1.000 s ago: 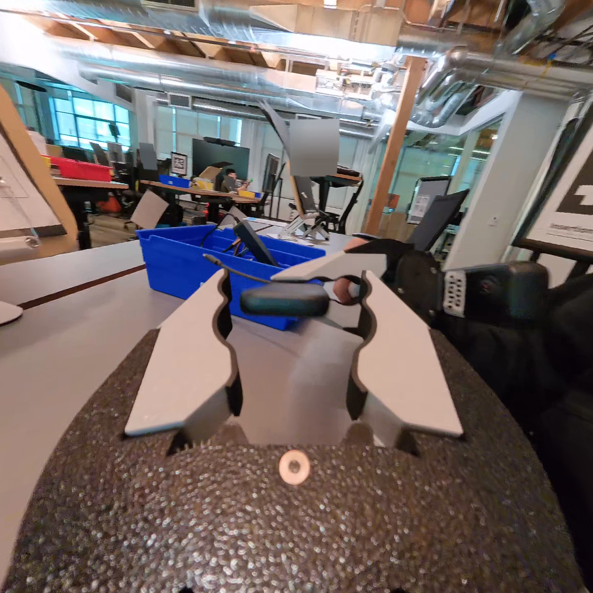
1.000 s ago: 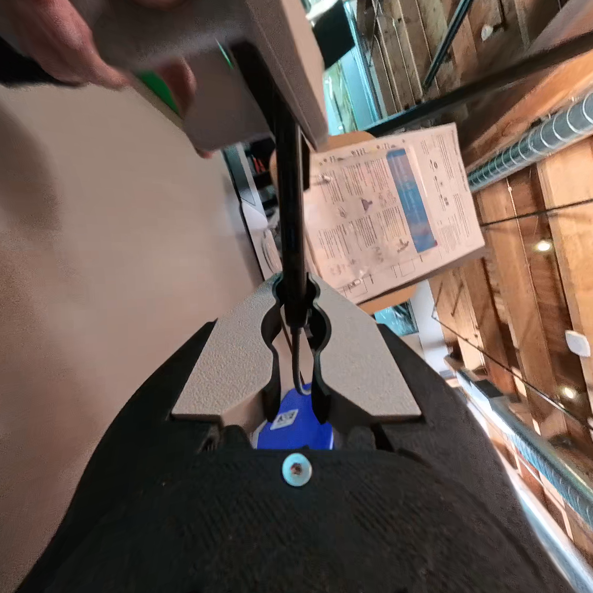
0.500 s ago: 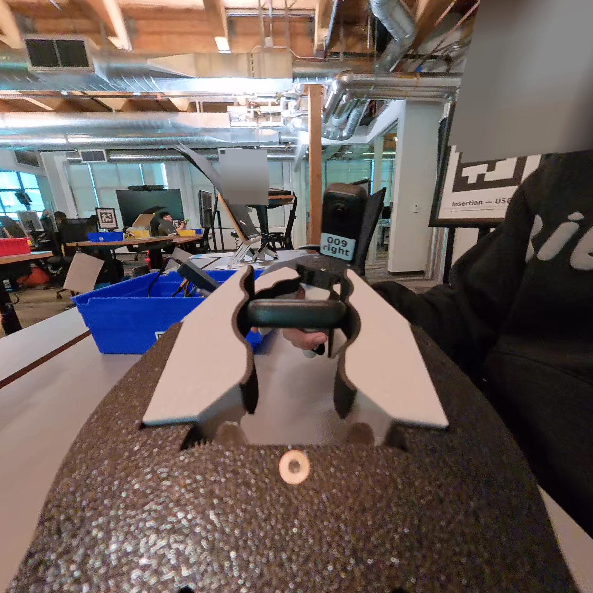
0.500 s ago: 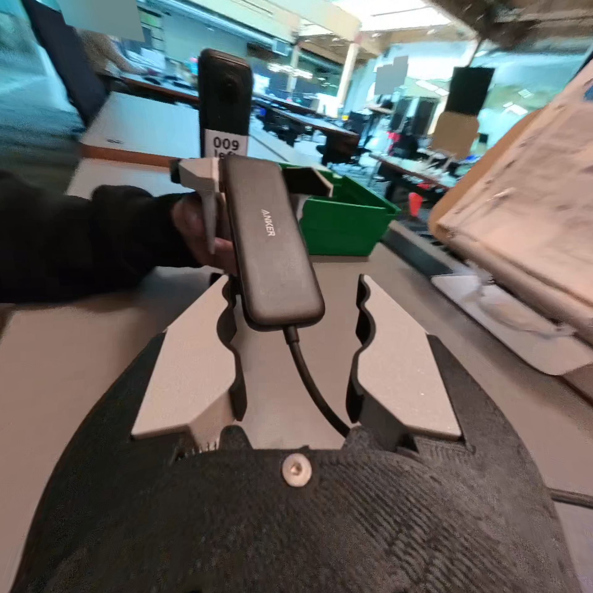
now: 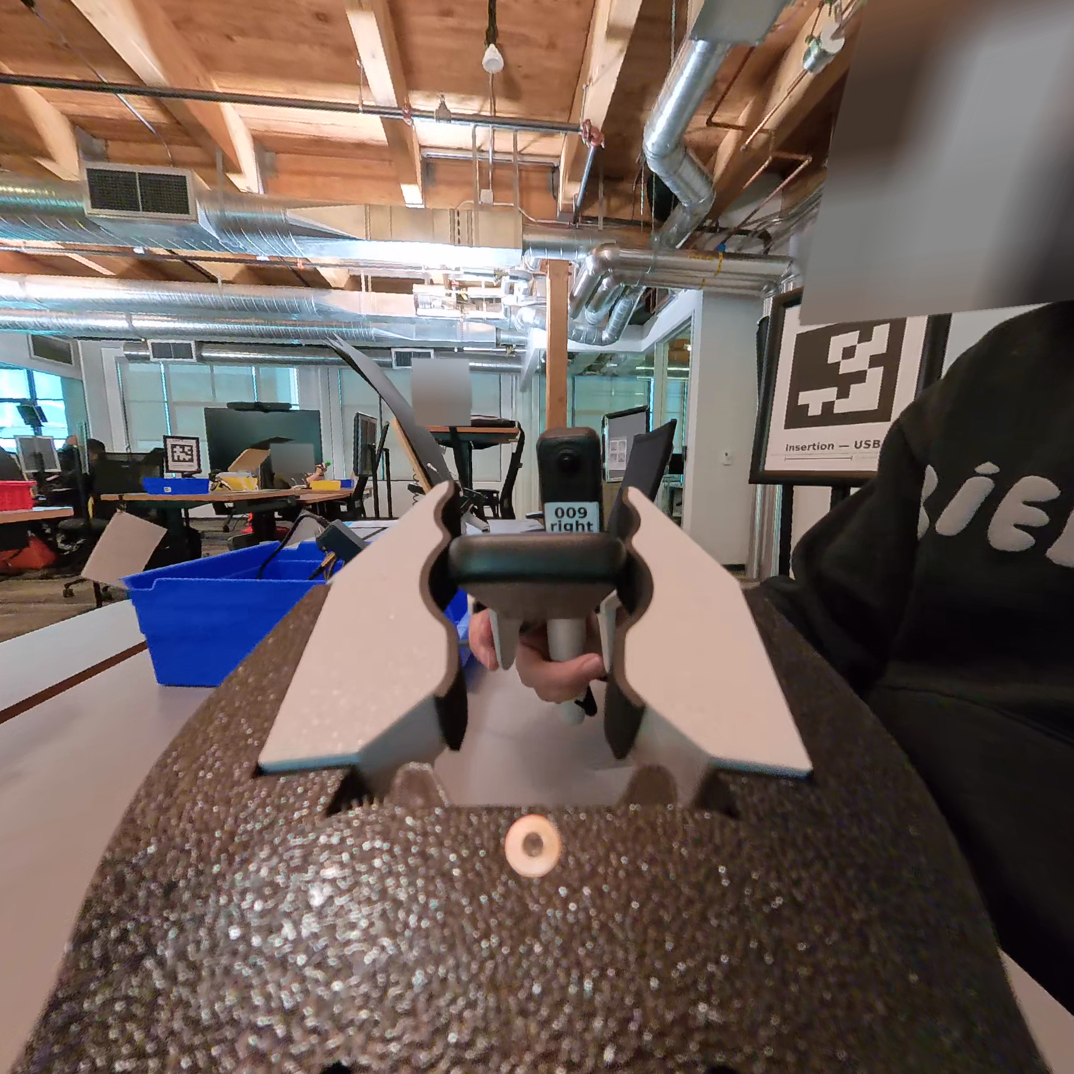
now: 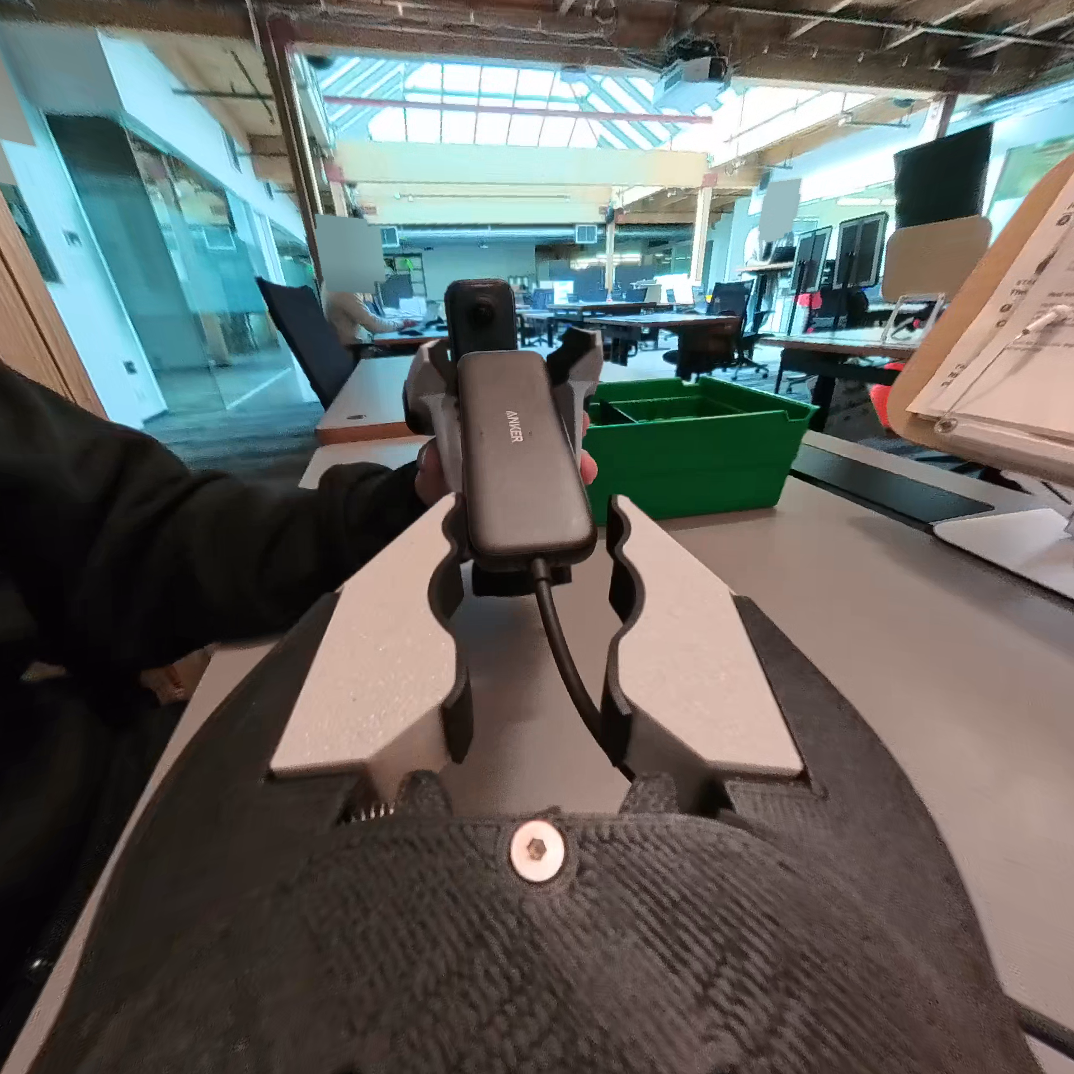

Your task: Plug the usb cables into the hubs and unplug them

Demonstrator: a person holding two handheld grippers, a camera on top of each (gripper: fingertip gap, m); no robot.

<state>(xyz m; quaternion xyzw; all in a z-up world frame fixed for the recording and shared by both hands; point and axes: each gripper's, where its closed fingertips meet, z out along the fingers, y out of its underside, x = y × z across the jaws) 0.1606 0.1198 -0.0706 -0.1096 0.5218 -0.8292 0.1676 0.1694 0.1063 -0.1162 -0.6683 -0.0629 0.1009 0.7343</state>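
A dark grey USB hub [image 5: 534, 566] is clamped end-on between the fingertips of my left gripper [image 5: 537, 523], above the table. In the right wrist view the hub [image 6: 517, 459] points toward me, held at its far end by the left gripper [image 6: 500, 372]. Its black cable [image 6: 561, 645] hangs from the near end and runs down between my right fingers. My right gripper [image 6: 532, 511] is open, its tips either side of the hub's near end and not pressing it. The right gripper's fingers [image 5: 503, 633] show below the hub in the left wrist view.
A blue bin [image 5: 221, 616] holding cables stands on the grey table [image 5: 87, 755] to the left. A green bin [image 6: 691, 459] stands behind the hub. A board with a paper sheet [image 6: 999, 372] leans at the right. A person's dark sleeve [image 6: 174, 552] reaches in from the left.
My left gripper has closed on the hub. My right gripper has let go of the cable, opened, and swung round to face the left gripper.
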